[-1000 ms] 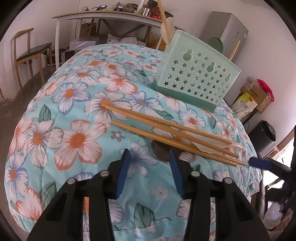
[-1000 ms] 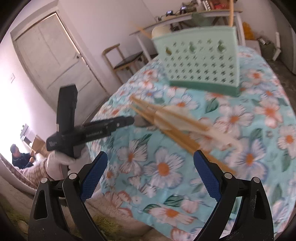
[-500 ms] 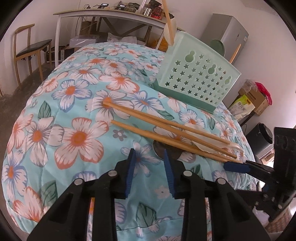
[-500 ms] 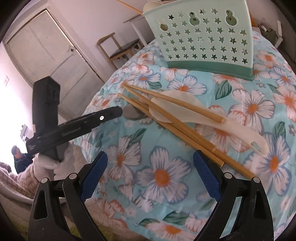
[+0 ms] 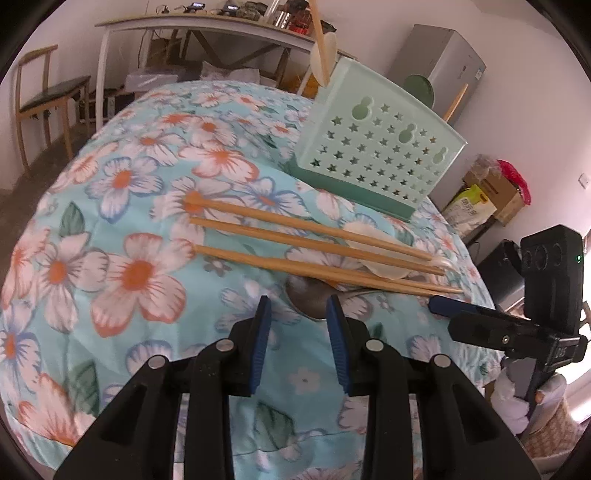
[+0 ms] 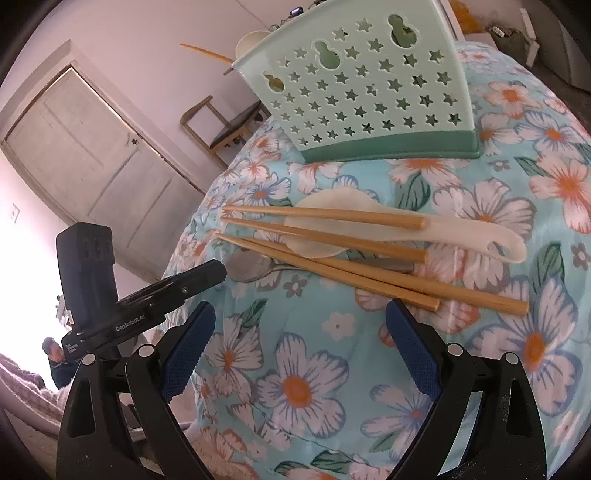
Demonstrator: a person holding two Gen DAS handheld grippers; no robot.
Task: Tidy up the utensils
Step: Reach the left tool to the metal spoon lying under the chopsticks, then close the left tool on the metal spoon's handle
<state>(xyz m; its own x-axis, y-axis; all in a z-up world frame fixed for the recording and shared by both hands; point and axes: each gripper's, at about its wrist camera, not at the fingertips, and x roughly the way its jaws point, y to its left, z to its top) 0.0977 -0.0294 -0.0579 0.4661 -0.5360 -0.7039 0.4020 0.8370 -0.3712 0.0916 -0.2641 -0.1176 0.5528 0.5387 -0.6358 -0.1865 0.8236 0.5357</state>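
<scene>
Several wooden chopsticks (image 5: 314, 243) (image 6: 325, 240) lie across a white rice paddle (image 5: 373, 243) (image 6: 443, 232) and a metal spoon (image 5: 310, 295) (image 6: 251, 267) on the floral cloth. A mint green utensil holder (image 5: 376, 147) (image 6: 354, 88) stands behind them, with a paddle and chopsticks in it. My left gripper (image 5: 297, 314) is open and empty, its tips just short of the spoon's bowl. My right gripper (image 6: 299, 325) is wide open and empty, in front of the chopsticks' thick ends; it also shows in the left wrist view (image 5: 443, 306).
The floral cloth (image 5: 122, 229) covers a rounded table that drops off at the near edges. Behind are a wooden chair (image 5: 40, 96), a long side table (image 5: 192, 22), a grey cabinet (image 5: 439, 59) and boxes (image 5: 491, 192). A white door (image 6: 92, 147) is at the left.
My left gripper's jaws narrowed, then opened a little, and it moved closer to the spoon. My right gripper moved in toward the chopsticks, staying wide open.
</scene>
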